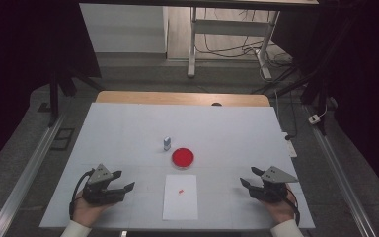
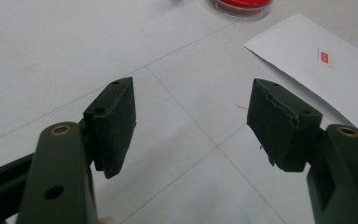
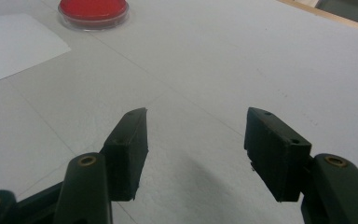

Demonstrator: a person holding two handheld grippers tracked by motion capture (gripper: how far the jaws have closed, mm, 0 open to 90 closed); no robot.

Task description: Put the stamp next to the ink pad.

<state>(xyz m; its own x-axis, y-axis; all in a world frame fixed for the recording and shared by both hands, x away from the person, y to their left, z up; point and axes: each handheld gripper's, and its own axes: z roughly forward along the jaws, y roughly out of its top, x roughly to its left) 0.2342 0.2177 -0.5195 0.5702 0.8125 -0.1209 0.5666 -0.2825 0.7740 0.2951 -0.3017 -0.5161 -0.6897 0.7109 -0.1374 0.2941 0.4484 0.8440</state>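
- High view: the left gripper (image 1: 122, 181) and right gripper (image 1: 248, 177) rest spread apart and empty at the near corners. The small stamp (image 1: 167, 143) stands far of the red ink pad (image 1: 183, 157); reach it from above, squarely.
- Left gripper view: jaws wide; the paper sheet (image 2: 307, 70) lies to the right, so steady it first.
- Right gripper view: jaws released; the red ink pad sits far left.

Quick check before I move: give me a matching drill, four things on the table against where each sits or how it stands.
Things:
1. red dish
2. paper sheet
3. small block
4. left tongs

Places or states:
A. upright, just left of and beyond the dish
B. open, at the near left
C. flat at the near edge, small red mark on it
D. mid-table, just beyond the sheet

Pairs: 1-D, 2-C, 3-A, 4-B
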